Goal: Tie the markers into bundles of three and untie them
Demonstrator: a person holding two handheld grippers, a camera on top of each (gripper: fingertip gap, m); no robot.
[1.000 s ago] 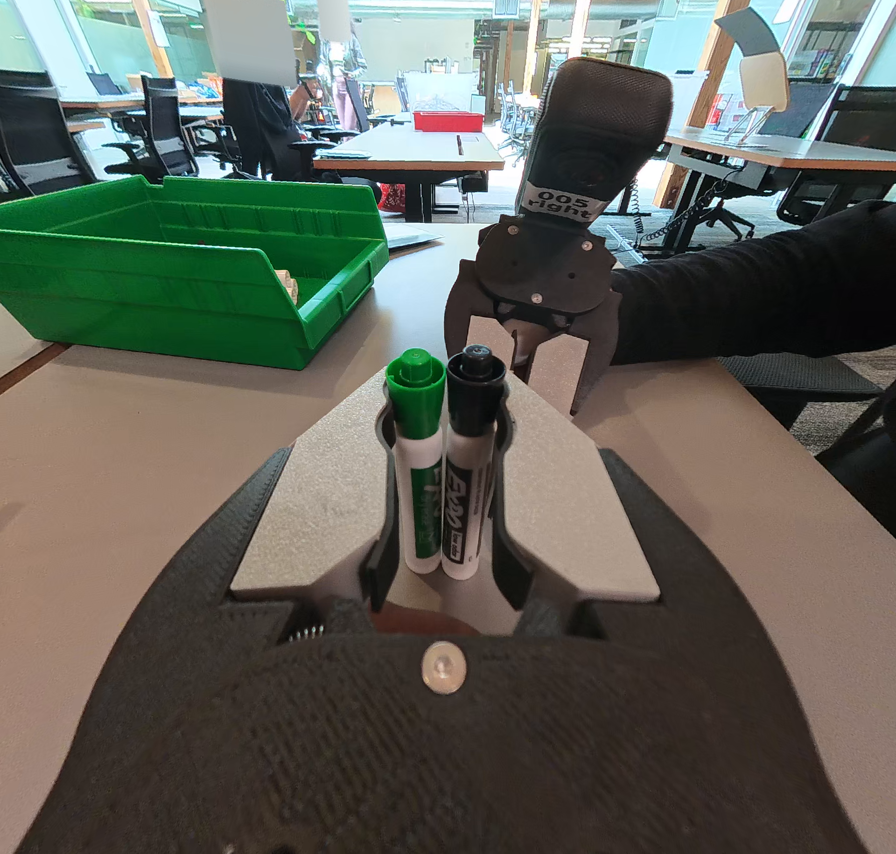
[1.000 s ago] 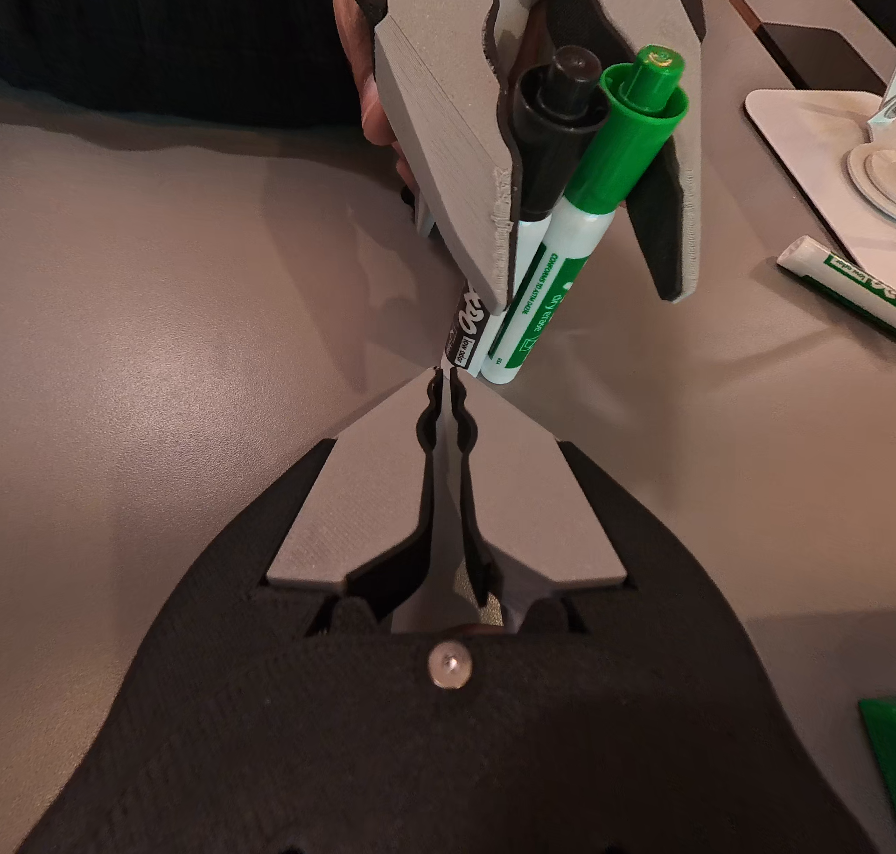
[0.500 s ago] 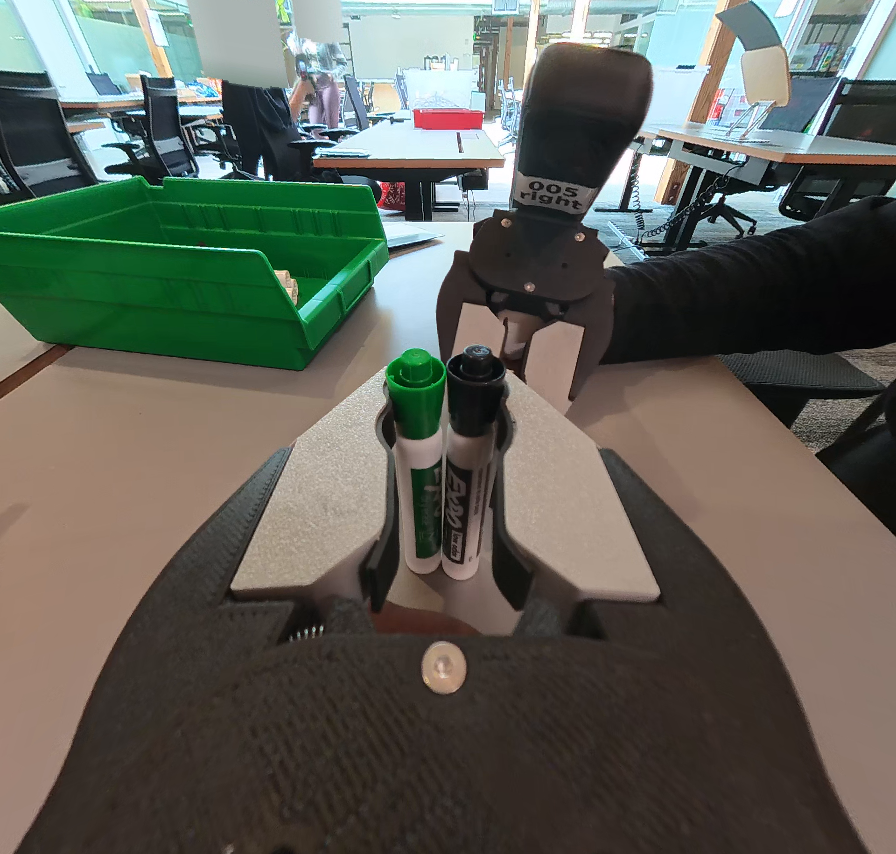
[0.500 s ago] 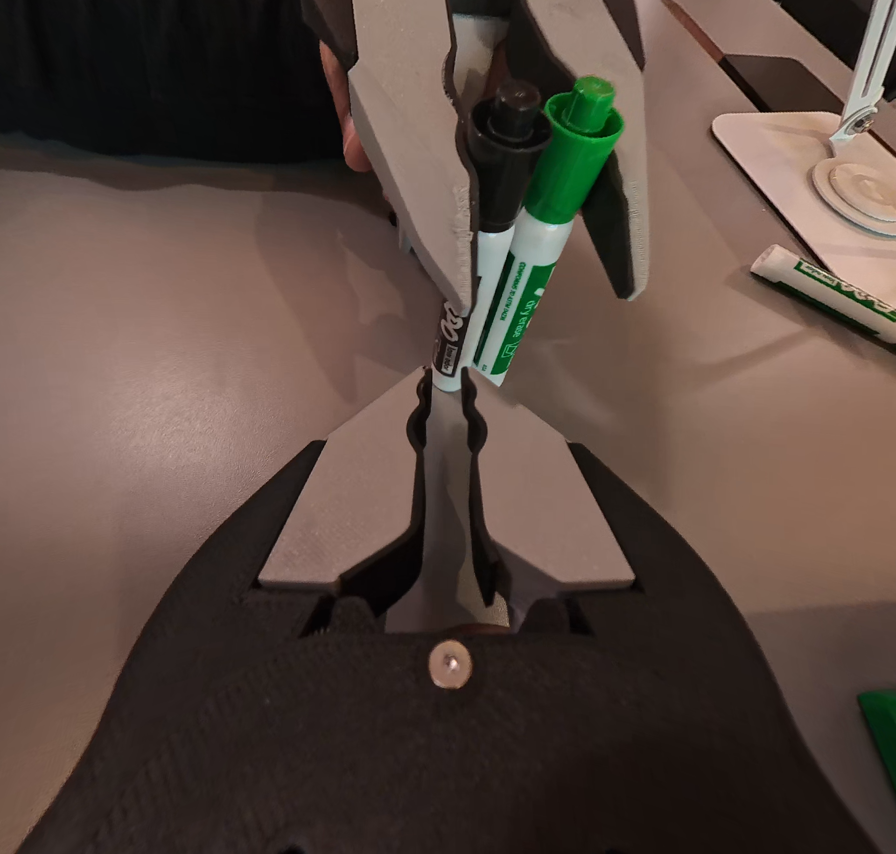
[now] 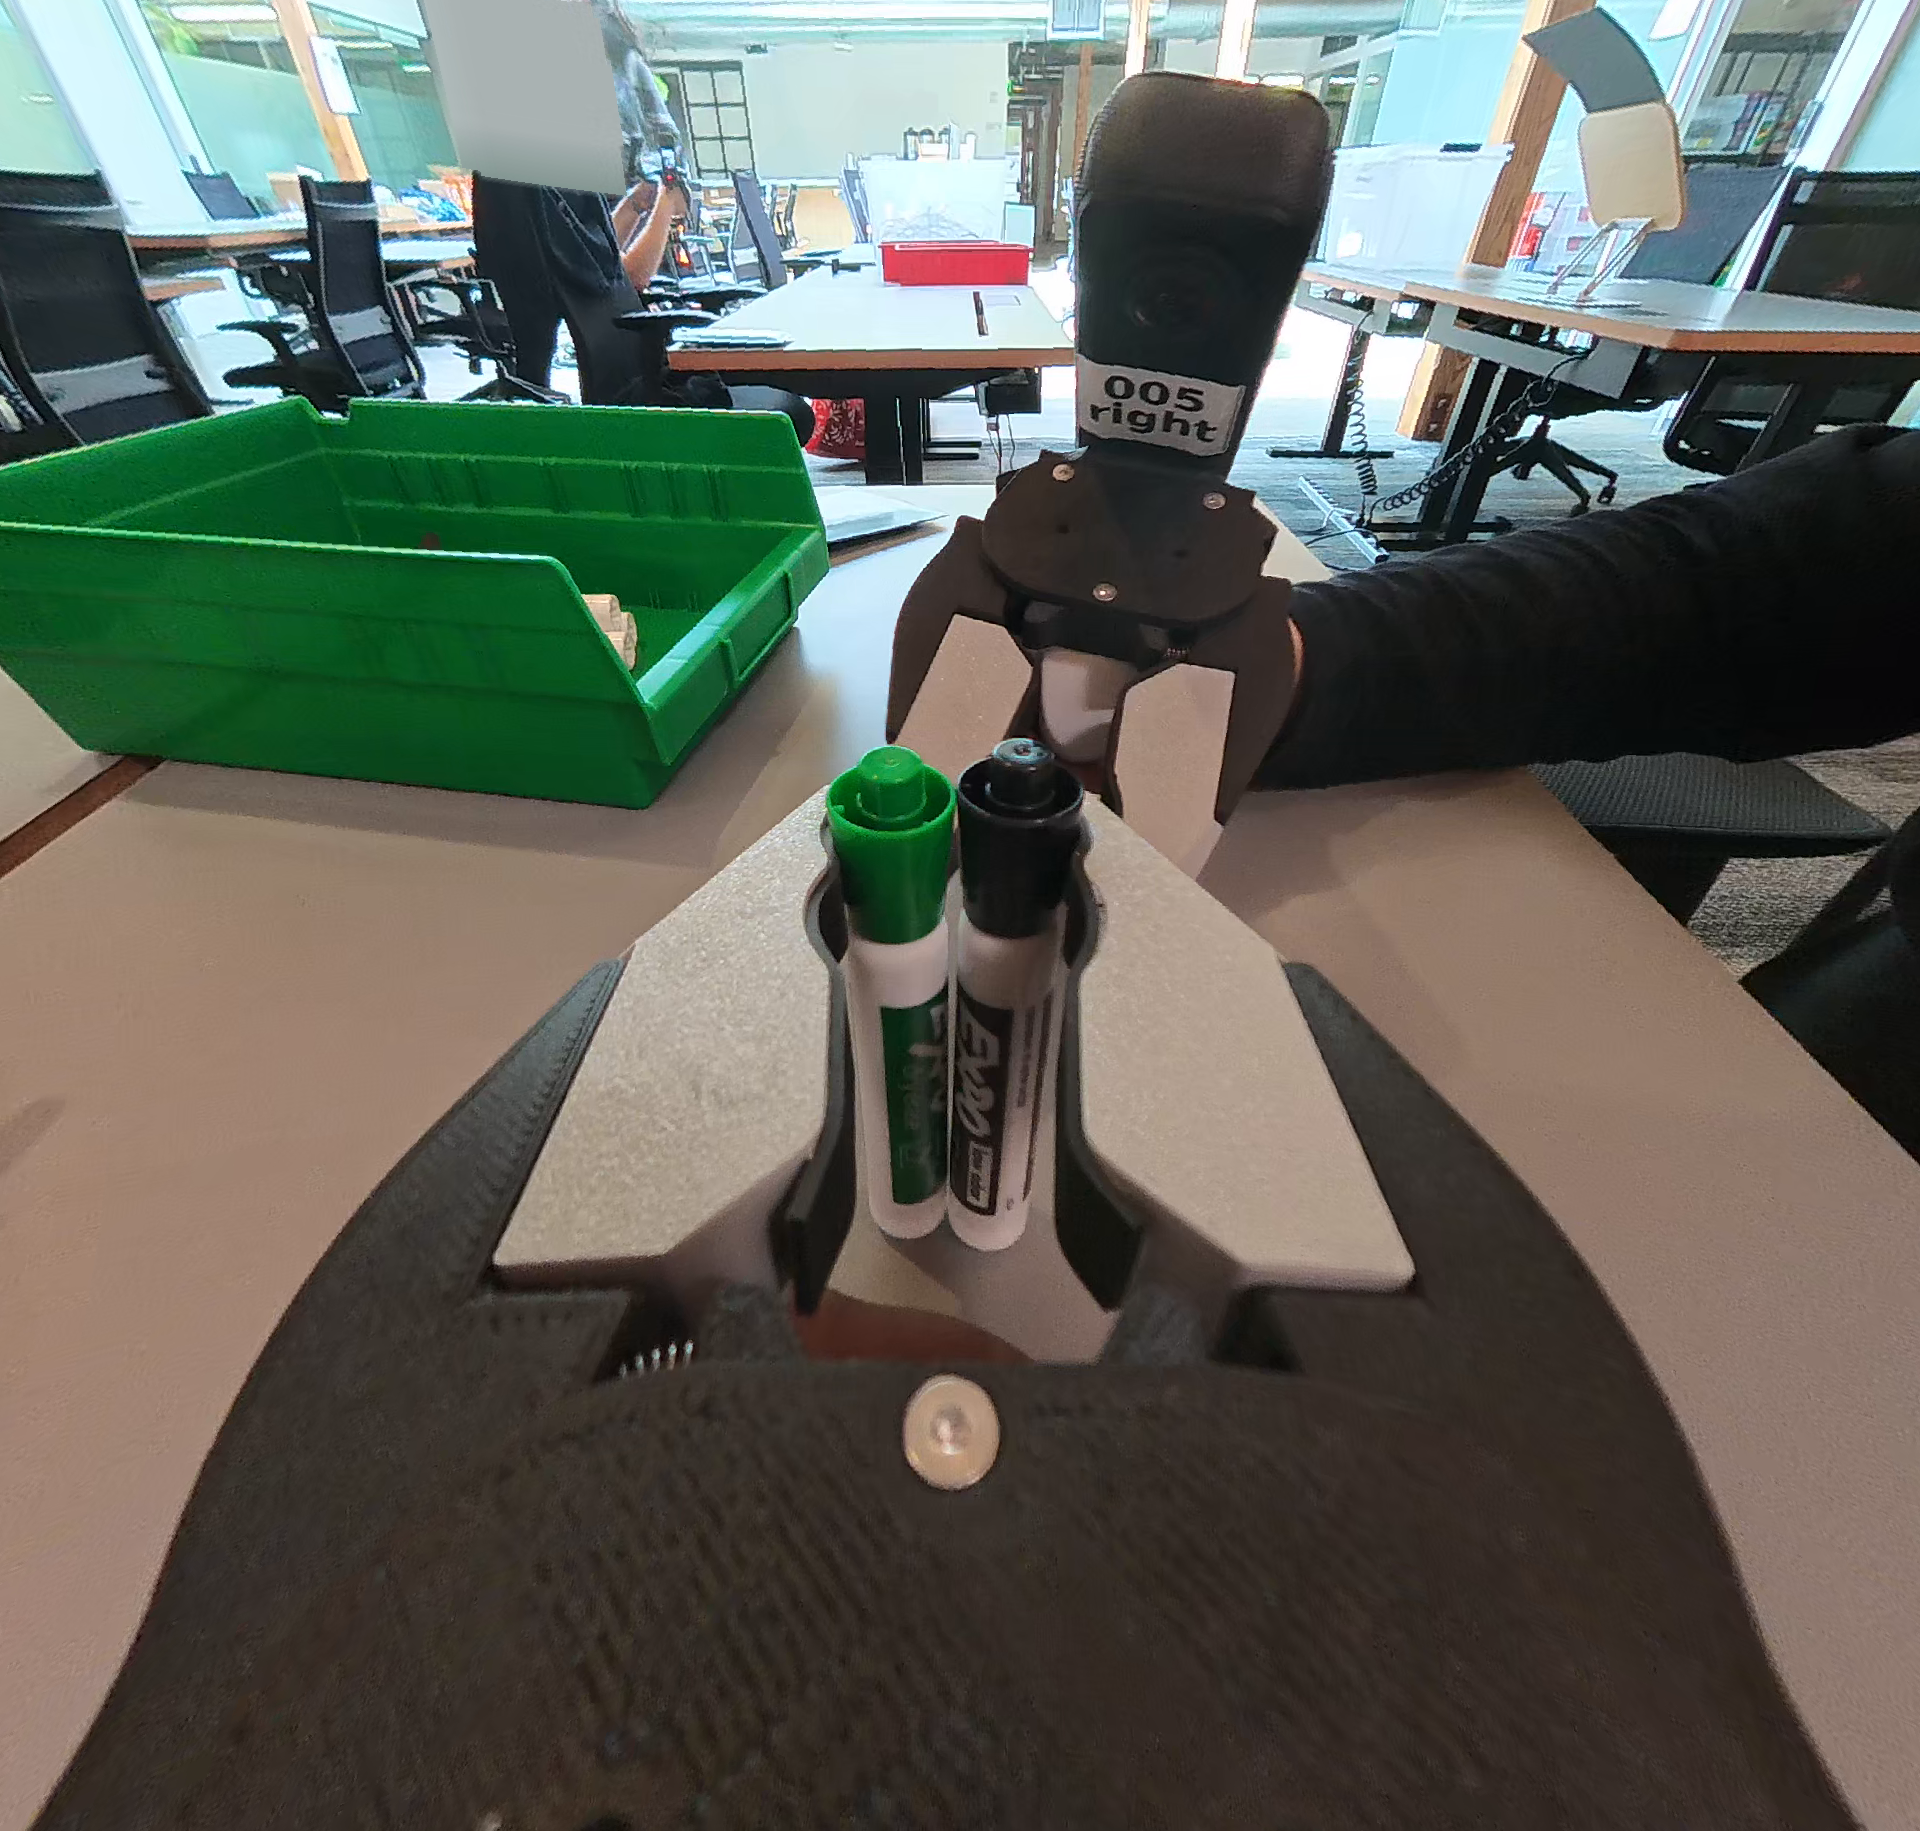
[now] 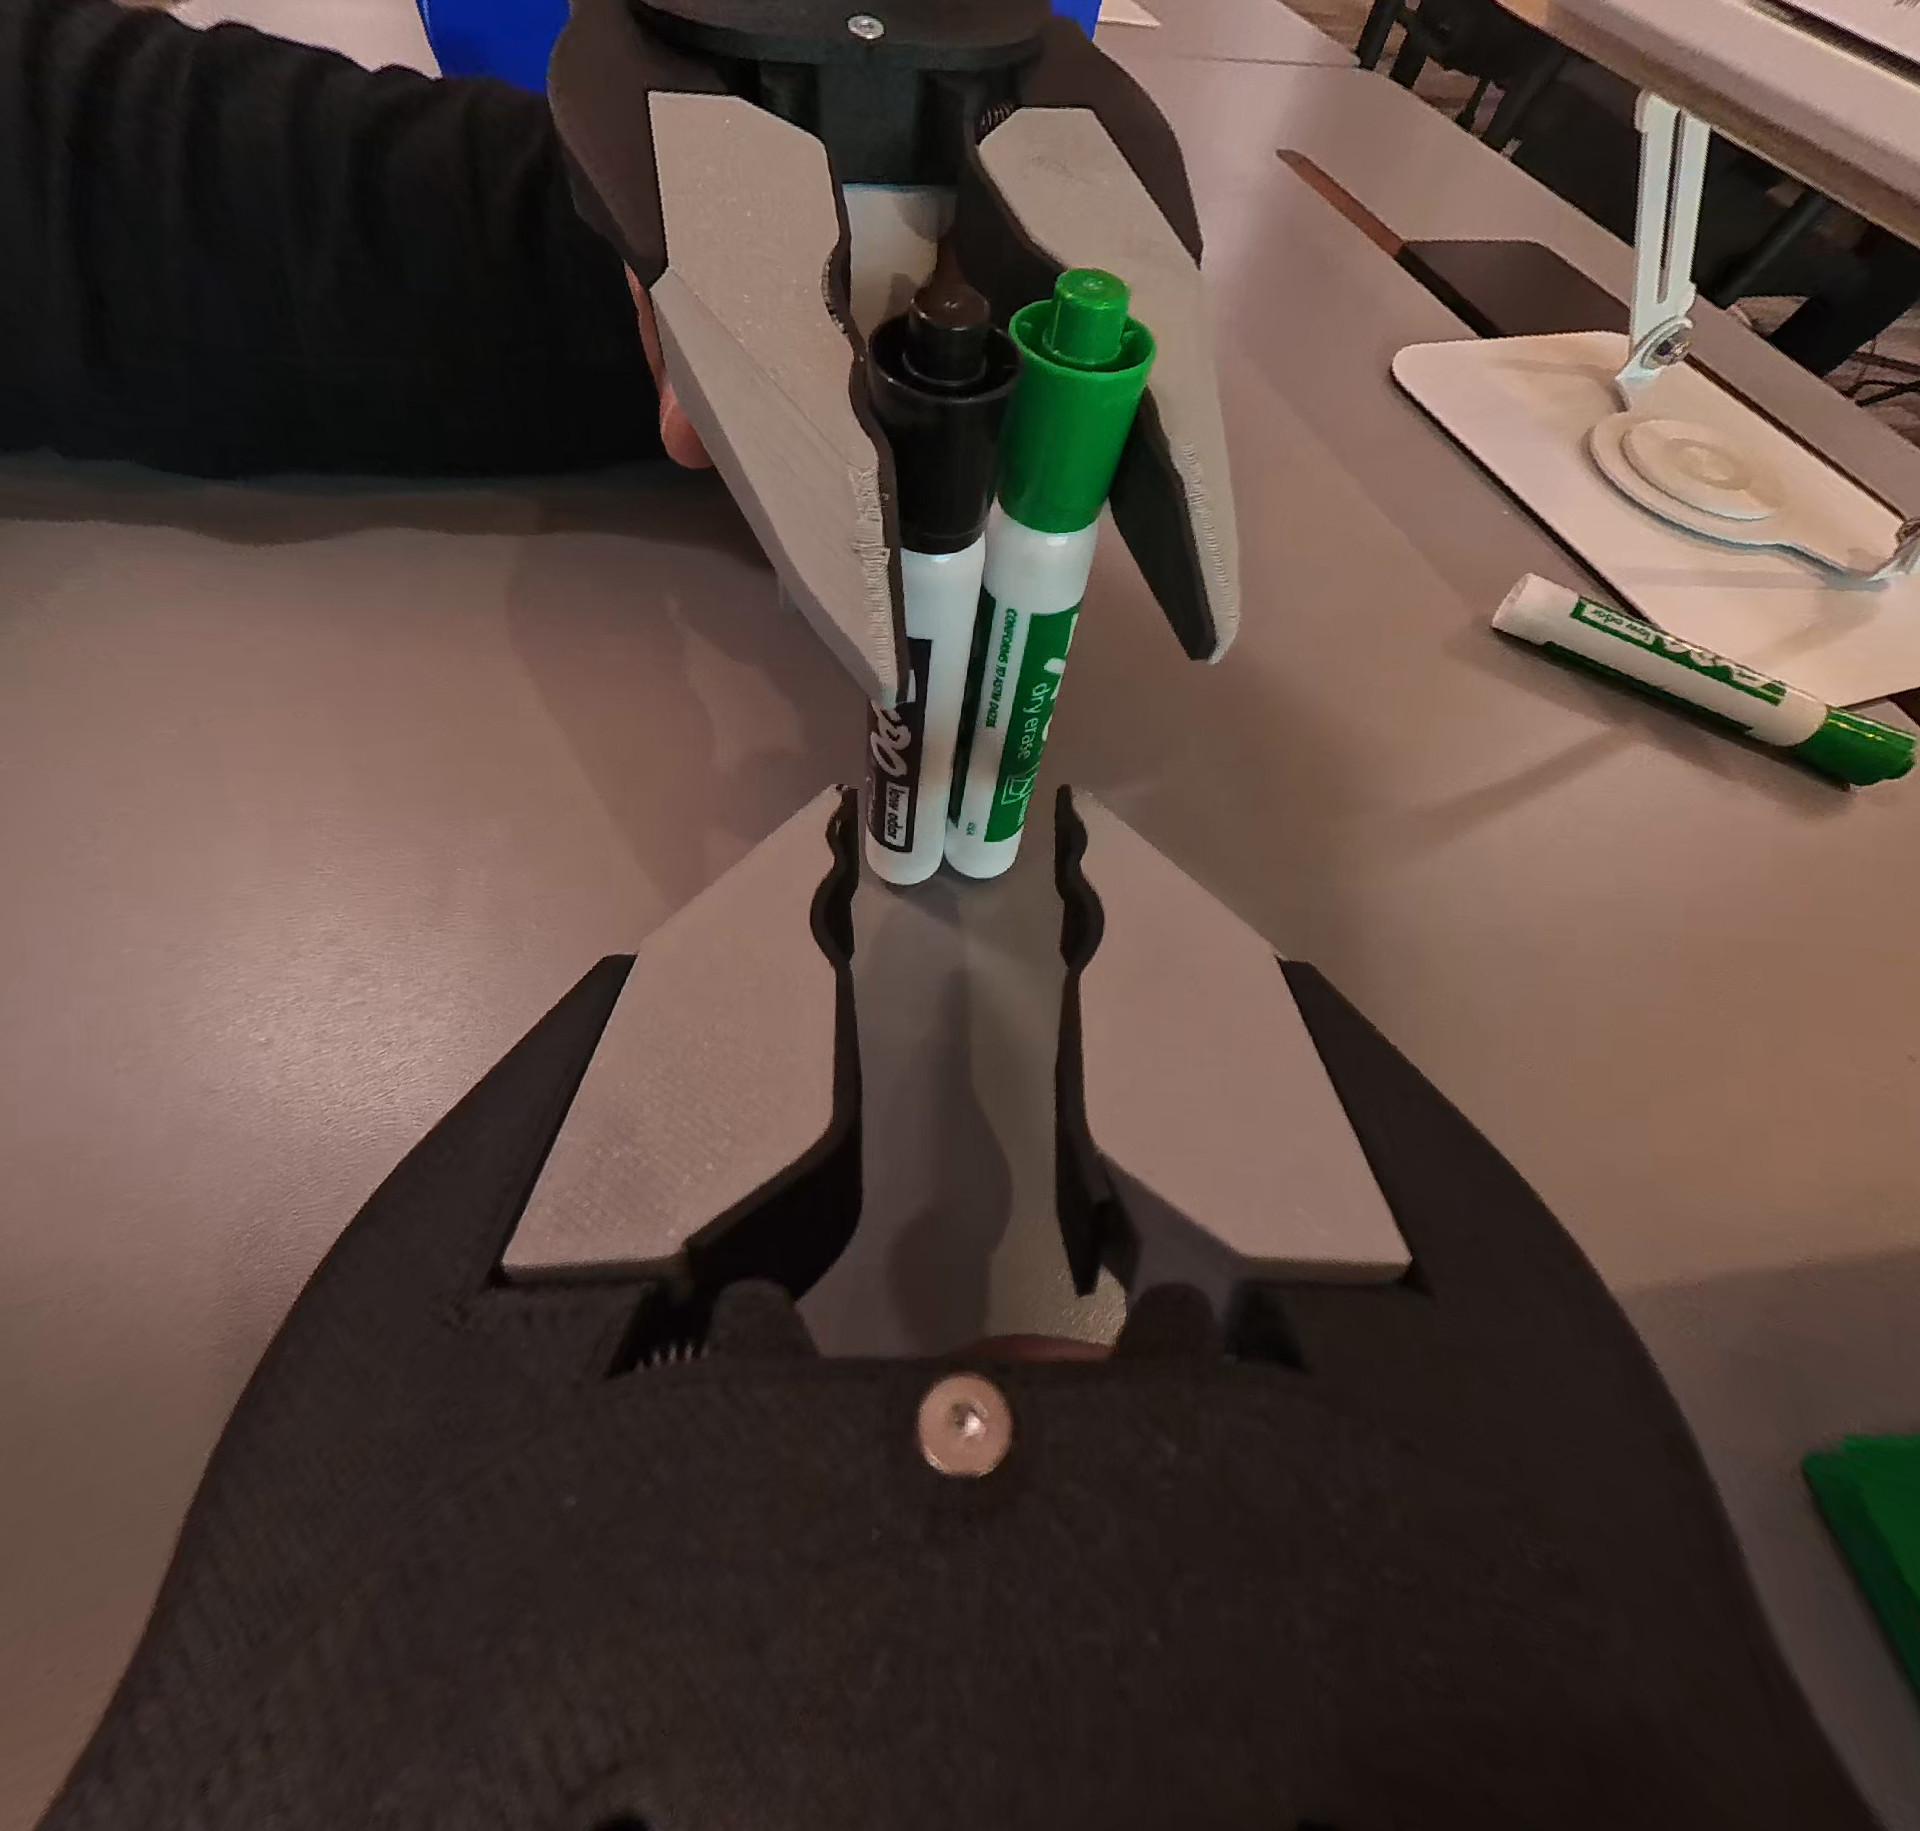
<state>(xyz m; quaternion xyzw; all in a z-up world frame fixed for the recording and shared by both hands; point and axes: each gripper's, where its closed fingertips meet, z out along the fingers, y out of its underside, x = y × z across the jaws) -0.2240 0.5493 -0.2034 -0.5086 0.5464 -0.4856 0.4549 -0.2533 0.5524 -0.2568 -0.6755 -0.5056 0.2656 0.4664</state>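
Left tongs [image 5: 954, 872] clamp two markers side by side, caps pointing away from the camera: a green marker [image 5: 899, 960] on the left and a black marker [image 5: 1006, 971] on the right, both pads pressed against the pair at frame centre. Right tongs [image 6: 951, 825] stand spread, fingers parted; the white butt ends of the same two markers reach just between the fingertips with a gap on each side, nothing gripped. In the left wrist view the right tongs face the camera just behind the marker caps, a dark sleeve [image 5: 1579, 597] running off the right edge. Second green marker [image 6: 1704, 680] lies loose on the grey table [image 6: 312, 794] at right of frame, beside a white stand base [image 6: 1558, 431]. Green bin [image 5: 395, 586] sits upper left on the table.
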